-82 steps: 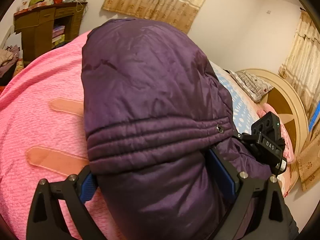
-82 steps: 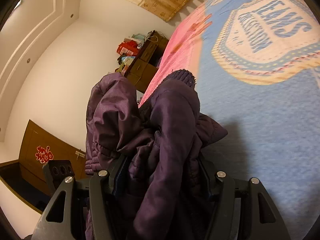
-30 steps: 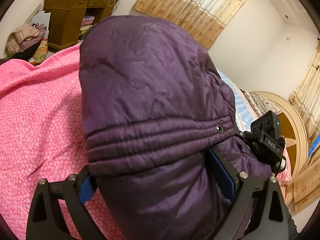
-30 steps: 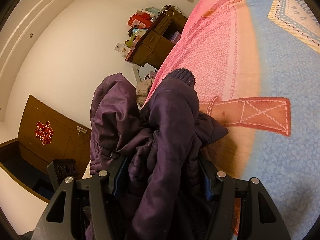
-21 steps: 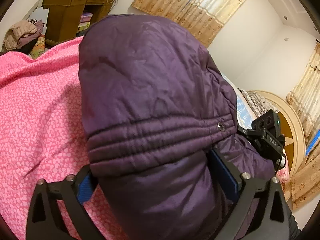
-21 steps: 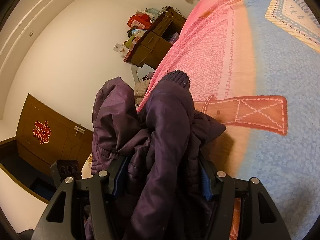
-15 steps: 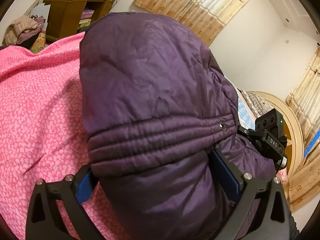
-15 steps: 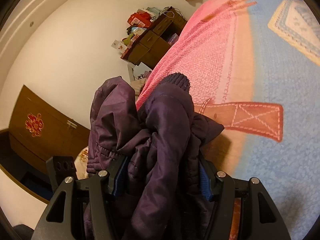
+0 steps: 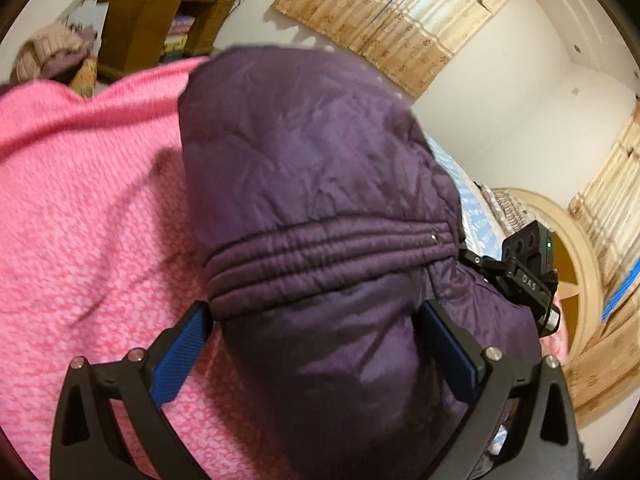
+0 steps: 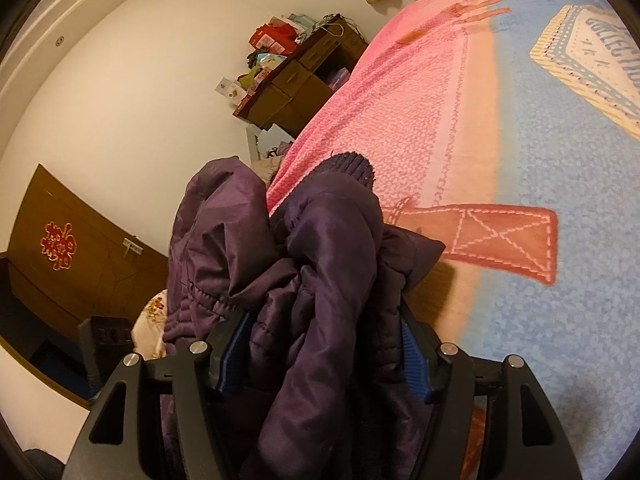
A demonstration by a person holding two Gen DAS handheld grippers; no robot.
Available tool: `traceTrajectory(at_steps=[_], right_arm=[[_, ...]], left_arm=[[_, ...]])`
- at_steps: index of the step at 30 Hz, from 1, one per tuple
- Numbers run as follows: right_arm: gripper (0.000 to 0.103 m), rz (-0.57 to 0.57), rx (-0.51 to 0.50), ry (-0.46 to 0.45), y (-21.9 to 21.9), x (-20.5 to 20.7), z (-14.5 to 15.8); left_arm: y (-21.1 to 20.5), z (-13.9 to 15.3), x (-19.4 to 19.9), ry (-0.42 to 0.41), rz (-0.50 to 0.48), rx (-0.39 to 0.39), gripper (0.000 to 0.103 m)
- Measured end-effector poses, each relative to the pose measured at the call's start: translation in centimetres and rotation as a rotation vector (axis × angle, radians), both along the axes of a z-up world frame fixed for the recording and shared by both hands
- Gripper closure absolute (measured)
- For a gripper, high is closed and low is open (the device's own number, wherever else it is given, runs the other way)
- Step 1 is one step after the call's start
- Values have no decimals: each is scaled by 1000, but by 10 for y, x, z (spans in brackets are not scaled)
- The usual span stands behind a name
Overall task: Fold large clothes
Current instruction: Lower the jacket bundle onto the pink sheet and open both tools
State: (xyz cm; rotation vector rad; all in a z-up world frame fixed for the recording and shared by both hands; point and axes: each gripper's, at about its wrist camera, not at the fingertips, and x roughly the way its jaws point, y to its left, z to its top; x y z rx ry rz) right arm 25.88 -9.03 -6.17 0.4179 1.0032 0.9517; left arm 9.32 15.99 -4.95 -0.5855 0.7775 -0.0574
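Observation:
A dark purple padded jacket [image 9: 312, 184] fills the left wrist view; its ribbed band bulges between the blue pads of my left gripper [image 9: 316, 332], which is shut on it. In the right wrist view the same jacket [image 10: 320, 264] hangs bunched, with a knit cuff on top, and my right gripper [image 10: 320, 340] is shut on it. The jacket is held above the pink and blue bed cover [image 10: 460, 128]. The right gripper's body [image 9: 528, 276] shows at the right of the left wrist view. The jacket hides both grippers' fingertips.
A brown wooden desk [image 9: 160, 20] piled with items stands past the bed's end, also in the right wrist view [image 10: 304, 76]. Clothes [image 9: 52, 56] lie beside it. Beige curtains [image 9: 392, 12], a round headboard [image 9: 576, 264] and a brown door [image 10: 68, 252] border the room.
Both grippers have carried the jacket toward the pink end of the bed. In the left wrist view the jacket sits slightly lower and further right. The grips are unchanged.

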Motion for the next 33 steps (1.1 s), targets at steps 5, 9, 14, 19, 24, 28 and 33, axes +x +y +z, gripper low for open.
traceTrajectory(at_steps=[5,9,14,19,24,28,33], right_arm=[[38,-14,-51,-56,1,-4,6],[36,-26,-95,-95,2,-6,8],[36,-71,-227,-202,0,-17,36],[36,-177,-433,-536,23,-57,125],[36,-13,-317,-558,84,-90,157],[36,-31,-428,-492,110,-72,107],[37,-65,-389,-423,88,-50,59]], left_arm=[[-1,24,-17,-73,72,144,0],[-9,25,-11,-59,121,387,0],[-19,13,6,-47,90,440,0],[-20,14,20,-34,57,476,0],[-20,15,20,-41,71,462,0],[-14,32,-1,-93,148,456,0],[-14,26,5,-82,125,423,0]])
